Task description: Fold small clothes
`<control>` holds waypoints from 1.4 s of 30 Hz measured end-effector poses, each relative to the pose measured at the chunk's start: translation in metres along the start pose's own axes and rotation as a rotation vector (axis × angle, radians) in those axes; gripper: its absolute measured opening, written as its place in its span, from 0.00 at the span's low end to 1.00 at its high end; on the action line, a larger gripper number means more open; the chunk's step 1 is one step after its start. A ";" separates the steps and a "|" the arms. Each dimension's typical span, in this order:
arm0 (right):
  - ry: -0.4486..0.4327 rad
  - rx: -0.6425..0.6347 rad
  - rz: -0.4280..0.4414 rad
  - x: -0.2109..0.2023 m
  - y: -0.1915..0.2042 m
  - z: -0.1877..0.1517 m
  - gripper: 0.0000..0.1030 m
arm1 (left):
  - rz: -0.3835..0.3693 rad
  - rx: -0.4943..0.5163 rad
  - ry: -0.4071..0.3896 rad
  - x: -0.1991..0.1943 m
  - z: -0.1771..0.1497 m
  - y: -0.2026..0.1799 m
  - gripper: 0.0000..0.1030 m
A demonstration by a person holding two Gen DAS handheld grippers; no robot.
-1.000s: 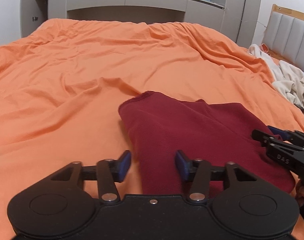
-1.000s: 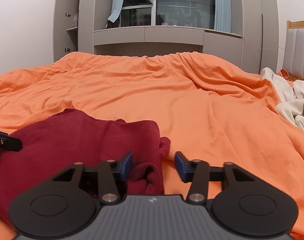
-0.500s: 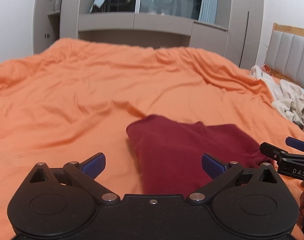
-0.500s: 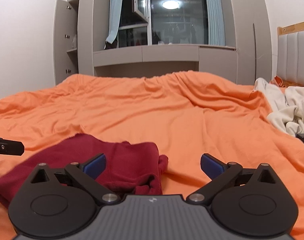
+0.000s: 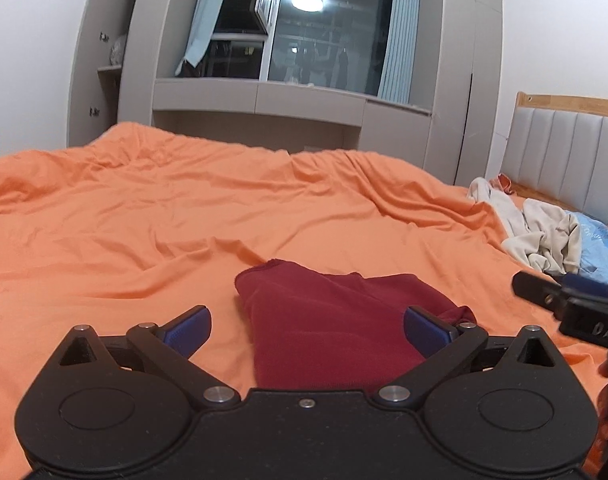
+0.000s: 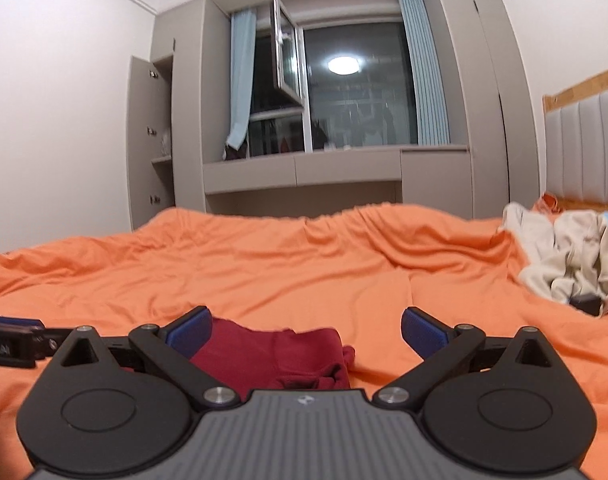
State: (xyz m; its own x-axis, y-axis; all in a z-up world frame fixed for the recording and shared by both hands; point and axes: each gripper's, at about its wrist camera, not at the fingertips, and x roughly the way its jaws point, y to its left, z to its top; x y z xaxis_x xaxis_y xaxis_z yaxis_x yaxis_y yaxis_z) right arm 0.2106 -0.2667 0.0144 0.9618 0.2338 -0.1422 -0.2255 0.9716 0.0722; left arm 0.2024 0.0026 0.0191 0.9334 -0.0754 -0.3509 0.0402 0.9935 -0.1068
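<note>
A folded dark red garment (image 5: 327, 320) lies on the orange bed sheet (image 5: 144, 232). My left gripper (image 5: 307, 330) hangs above its near edge, wide open with nothing between its blue pads. The right gripper (image 5: 559, 300) shows at that view's right edge, clear of the cloth. In the right wrist view the red garment (image 6: 280, 354) lies low and left. Raised and drawn back from it, my right gripper (image 6: 305, 330) is wide open and empty. The left gripper (image 6: 12, 340) pokes in at the left edge.
A heap of cream and light blue clothes (image 5: 551, 236) lies at the right near the padded headboard (image 5: 571, 152); the same heap (image 6: 571, 256) shows in the right wrist view. Grey cabinets and a dark window (image 6: 343, 92) stand beyond the bed. Wrinkled orange sheet (image 6: 304, 256) spreads ahead.
Both grippers opened from half-open to wide. Both drew back and rose from the red garment, tilting upward so more of the window and wall shows. The garment stayed flat on the bed.
</note>
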 end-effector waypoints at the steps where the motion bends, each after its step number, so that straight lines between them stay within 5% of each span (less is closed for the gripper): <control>1: -0.011 -0.002 0.001 -0.008 0.003 0.001 1.00 | 0.002 0.003 -0.008 -0.005 -0.002 0.000 0.99; 17: -0.046 -0.032 -0.052 -0.098 0.015 -0.034 1.00 | 0.044 0.115 -0.095 -0.081 -0.044 -0.007 0.99; 42: 0.026 0.004 -0.089 -0.114 0.016 -0.054 1.00 | 0.063 0.073 -0.015 -0.097 -0.075 0.004 0.99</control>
State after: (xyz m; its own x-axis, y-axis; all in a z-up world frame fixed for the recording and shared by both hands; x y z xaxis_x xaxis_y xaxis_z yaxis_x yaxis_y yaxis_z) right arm 0.0887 -0.2756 -0.0210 0.9736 0.1478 -0.1737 -0.1389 0.9884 0.0621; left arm 0.0849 0.0075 -0.0174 0.9402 -0.0116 -0.3404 0.0063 0.9998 -0.0165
